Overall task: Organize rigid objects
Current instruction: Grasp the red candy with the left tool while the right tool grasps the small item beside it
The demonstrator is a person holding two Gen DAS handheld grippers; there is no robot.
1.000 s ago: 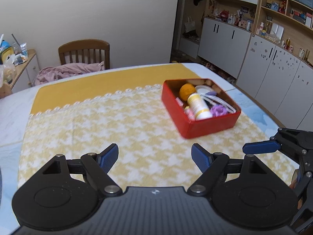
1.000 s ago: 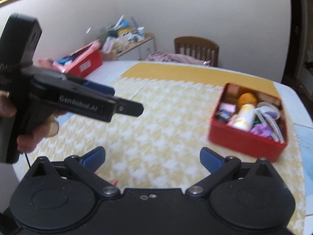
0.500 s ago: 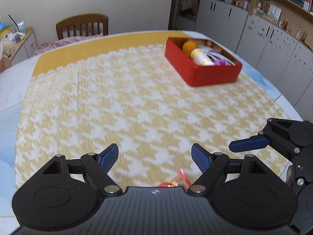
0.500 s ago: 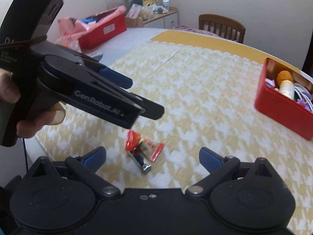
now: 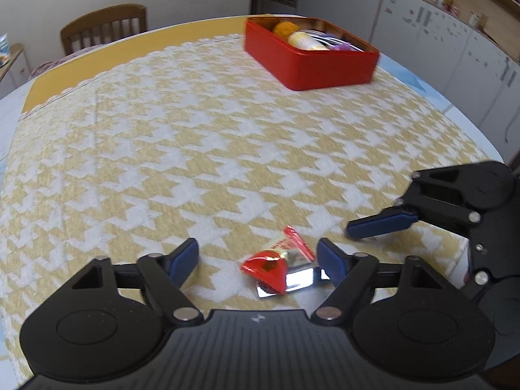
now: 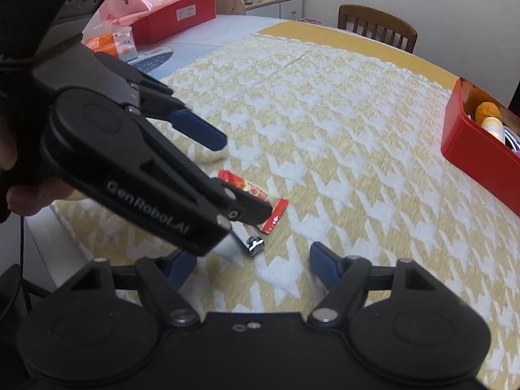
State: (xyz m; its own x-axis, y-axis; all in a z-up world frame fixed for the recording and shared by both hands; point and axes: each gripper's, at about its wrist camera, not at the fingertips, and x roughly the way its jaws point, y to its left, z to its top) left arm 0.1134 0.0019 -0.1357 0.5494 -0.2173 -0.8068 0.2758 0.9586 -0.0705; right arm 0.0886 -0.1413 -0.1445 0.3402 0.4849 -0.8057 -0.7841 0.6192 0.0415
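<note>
Home dining room, clothed table [image 5: 227, 136], wooden chair [image 5: 104, 27] (cabinets [image 5: 438, 32] behind)

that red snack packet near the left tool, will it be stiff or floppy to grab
The red snack packet is probably floppy and light: its thin, crinkled, serrated-edged wrapper would likely crumple under the left tool. The glossy film may slip. It lies partly over a shiny metal nail clipper, so a push might drag that along.
</note>
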